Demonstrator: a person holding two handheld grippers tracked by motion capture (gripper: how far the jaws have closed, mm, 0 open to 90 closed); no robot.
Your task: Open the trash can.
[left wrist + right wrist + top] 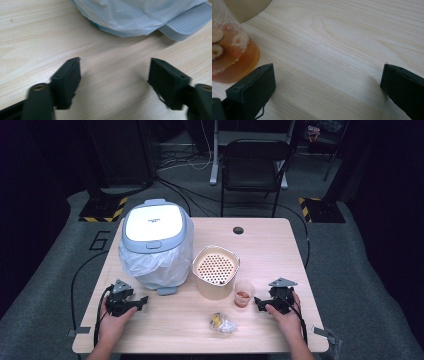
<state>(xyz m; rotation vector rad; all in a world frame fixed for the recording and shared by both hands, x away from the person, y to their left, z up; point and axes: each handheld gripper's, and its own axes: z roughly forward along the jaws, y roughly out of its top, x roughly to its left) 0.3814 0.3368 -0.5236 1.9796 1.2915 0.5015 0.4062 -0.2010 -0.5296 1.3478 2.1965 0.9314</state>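
My left gripper (143, 301) rests on the wooden table (272, 252) at the front left, held by a hand. Its jaws stand apart over bare wood (115, 68), nothing between them. Just beyond lie the bag-lined pedal bin (132, 17) and its grey pedal (187, 23). My right gripper (258, 303) sits at the front right, pointing left, open (328, 72) over bare wood. A clear cup (229, 52) of orange liquid with food bits stands just left of its left jaw, apart from it.
The bin (155, 240) with its shut white lid stands at the left. A beige bucket (216, 269) with a perforated insert is mid-table, the cup (243, 295) beside it. A crumpled wrapper (223, 323) lies near the front edge. A chair (252, 165) stands behind the table.
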